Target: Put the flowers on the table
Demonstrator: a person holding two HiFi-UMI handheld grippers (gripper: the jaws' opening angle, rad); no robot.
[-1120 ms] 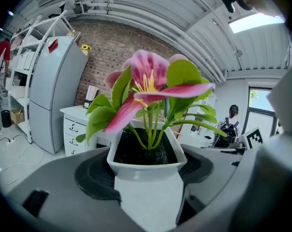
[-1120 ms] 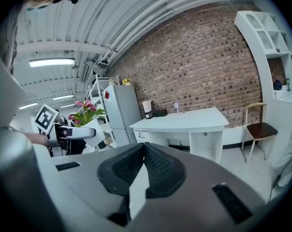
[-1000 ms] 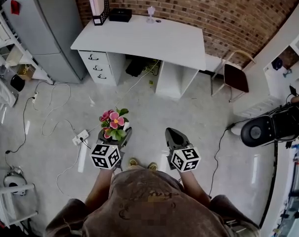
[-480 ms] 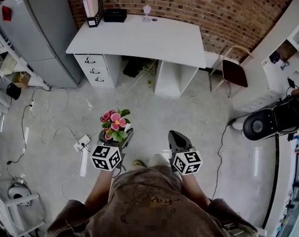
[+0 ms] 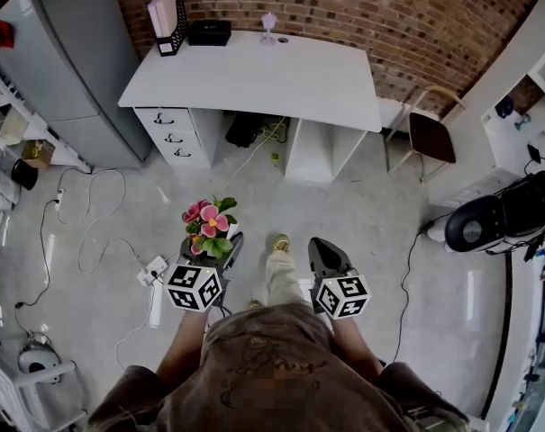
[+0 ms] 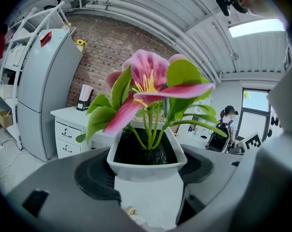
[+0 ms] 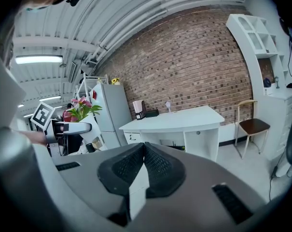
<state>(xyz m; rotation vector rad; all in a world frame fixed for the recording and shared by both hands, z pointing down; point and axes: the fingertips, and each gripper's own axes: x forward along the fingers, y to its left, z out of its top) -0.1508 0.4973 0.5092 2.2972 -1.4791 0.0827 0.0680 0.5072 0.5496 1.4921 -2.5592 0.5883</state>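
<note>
A white pot [image 6: 146, 167] is held clamped between the jaws of the left gripper [image 5: 211, 250]. It is filled with dark soil [image 6: 145, 151], out of which green stems, leaves and the pink flowers [image 6: 146, 79] rise upright. The pot is carried above the floor [image 5: 362, 214], well apart from the front edge of the white table [image 5: 254, 75]. The jaws of the right gripper [image 5: 322, 256] are pressed together with nothing between them. At the table's back left corner a file holder [image 5: 170, 21] with pale sheets in it is seen, and a black box [image 5: 209, 31] is set just beside it.
</note>
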